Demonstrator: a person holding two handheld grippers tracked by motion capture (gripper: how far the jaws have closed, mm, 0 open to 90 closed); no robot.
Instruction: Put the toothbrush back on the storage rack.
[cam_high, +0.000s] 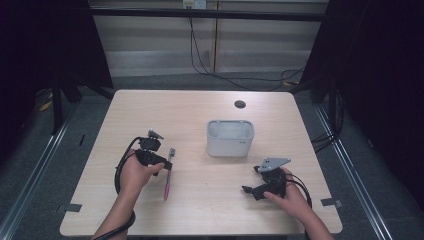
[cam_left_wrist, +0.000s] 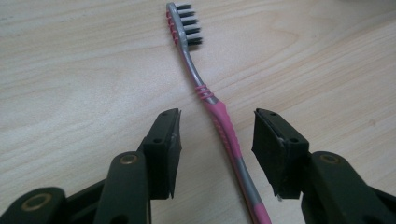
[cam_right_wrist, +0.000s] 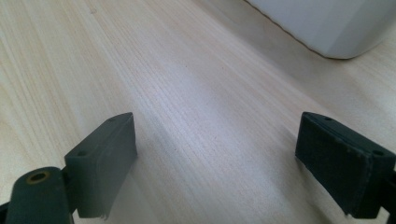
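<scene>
Because the toothbrush (cam_left_wrist: 219, 121) lies flat on the wooden worktop (cam_high: 200, 200), the left gripper (cam_left_wrist: 217, 128) comes at it low, jaws released and standing one on each side of the pink handle without touching it. That straddle looks like the set-up for a pinch on the grip section, just below the ribbed neck. Bristles point toward 12 o'clock in the left gripper view. From the high view, the toothbrush (cam_high: 168, 182) sits at about 8 o'clock from the white tub (cam_high: 230, 138), well apart from it. The tub stands upright with its mouth open, likely where the brush will go. At 5 o'clock from the tub, the right gripper (cam_high: 250, 190) rests low over bare wood, jaws spread wide, holding nothing, seemingly kept out of the way.
</scene>
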